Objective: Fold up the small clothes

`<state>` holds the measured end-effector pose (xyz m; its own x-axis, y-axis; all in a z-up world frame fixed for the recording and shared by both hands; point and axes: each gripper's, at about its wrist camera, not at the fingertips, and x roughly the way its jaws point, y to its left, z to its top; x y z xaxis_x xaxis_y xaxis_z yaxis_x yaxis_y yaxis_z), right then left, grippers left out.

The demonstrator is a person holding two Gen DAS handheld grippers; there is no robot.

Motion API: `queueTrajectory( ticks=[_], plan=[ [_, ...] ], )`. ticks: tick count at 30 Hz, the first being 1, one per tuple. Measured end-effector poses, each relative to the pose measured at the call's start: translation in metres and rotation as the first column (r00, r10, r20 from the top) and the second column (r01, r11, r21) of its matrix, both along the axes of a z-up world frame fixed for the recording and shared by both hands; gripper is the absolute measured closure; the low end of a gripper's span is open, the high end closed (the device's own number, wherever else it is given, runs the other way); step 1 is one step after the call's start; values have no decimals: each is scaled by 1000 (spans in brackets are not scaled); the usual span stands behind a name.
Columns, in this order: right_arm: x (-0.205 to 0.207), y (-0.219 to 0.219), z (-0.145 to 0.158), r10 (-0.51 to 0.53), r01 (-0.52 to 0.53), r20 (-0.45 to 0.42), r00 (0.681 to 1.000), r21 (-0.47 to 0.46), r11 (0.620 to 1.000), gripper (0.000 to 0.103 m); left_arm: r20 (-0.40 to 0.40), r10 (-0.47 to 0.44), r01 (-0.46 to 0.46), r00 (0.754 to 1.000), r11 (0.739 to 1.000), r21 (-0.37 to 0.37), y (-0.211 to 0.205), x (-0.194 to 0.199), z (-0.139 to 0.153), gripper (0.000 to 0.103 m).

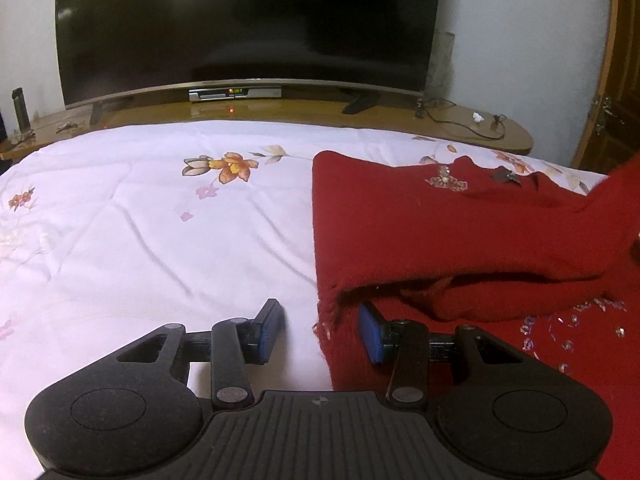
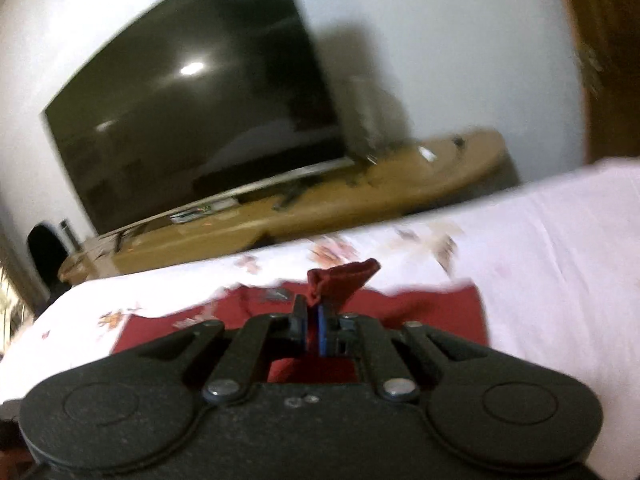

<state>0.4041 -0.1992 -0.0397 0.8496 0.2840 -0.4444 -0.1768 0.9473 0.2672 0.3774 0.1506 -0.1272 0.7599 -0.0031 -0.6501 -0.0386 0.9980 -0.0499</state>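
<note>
Right gripper pinching red sweater (edge) | left gripper fingers apart

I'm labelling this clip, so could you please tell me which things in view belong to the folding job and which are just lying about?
Part of the job:
- red sweater
- right gripper, shut on a pinch of it
- left gripper, open at its edge
- floral bedspread, the work surface

Lying about:
- television
- set-top box
- cable
- wooden shelf
</note>
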Motion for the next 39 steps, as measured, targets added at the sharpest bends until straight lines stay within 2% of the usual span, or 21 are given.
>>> queueTrajectory(
  ticks=[3,6,8,10,12,14,16,19,23,26,28,29,31,33,35,36,39],
  plan=[
    [-1,30,33,87,-85,79,993,-32,996,97,-8,9,-9,1000,1000,1,-1,4,1,60],
    [-16,52,73,150,-139,214,965,-66,988,97,6,23,-23,1000,1000,-18,0,4,1,60],
    [-28,48,93,140,-133,293,946,-46,990,97,43,50,-46,998,995,-88,7,-1,-3,60],
    [-35,28,92,85,-85,304,949,-13,996,97,65,90,-77,994,981,-179,17,-7,-8,60],
    [-32,3,67,19,-14,239,971,-23,1000,97,68,100,-83,993,973,-217,22,-9,-10,60],
    [-8,-15,22,-54,58,45,998,-83,995,97,59,84,-71,995,978,-197,21,-6,-10,60],
    [7,-27,-23,-78,68,-97,992,-98,993,97,54,69,-58,996,982,-179,19,-5,-10,60],
    [14,-27,-59,-90,64,-178,980,-146,987,97,54,61,-50,997,982,-185,21,-4,-11,60],
    [4,-28,-52,-96,79,-146,985,-117,990,97,54,55,-45,997,984,-173,21,-4,-11,60],
    [-8,-25,-19,-73,67,-64,995,-97,993,97,59,59,-48,997,985,-167,19,-4,-10,60],
    [-16,-28,2,-61,61,-5,998,-75,995,97,60,70,-60,996,986,-153,17,-5,-10,76],
    [-21,-30,13,-59,60,30,998,-63,996,97,60,74,-63,996,985,-163,18,-4,-11,79],
    [-27,-35,13,-73,77,53,996,-87,993,97,59,71,-59,996,982,-180,20,-3,-11,83],
    [-16,-44,-11,-112,109,-21,993,-120,987,97,59,57,-45,997,982,-185,20,-3,-11,89],
    [1,-53,-47,-168,141,-160,973,-165,976,97,61,46,-34,997,981,-189,19,-3,-12,94],
    [6,-55,-59,-172,140,-197,965,-168,976,97,59,45,-33,997,981,-192,19,-3,-12,94],
    [4,-53,-65,-165,140,-195,967,-132,981,97,79,48,-31,996,978,-208,21,-6,-10,98]
  ],
)
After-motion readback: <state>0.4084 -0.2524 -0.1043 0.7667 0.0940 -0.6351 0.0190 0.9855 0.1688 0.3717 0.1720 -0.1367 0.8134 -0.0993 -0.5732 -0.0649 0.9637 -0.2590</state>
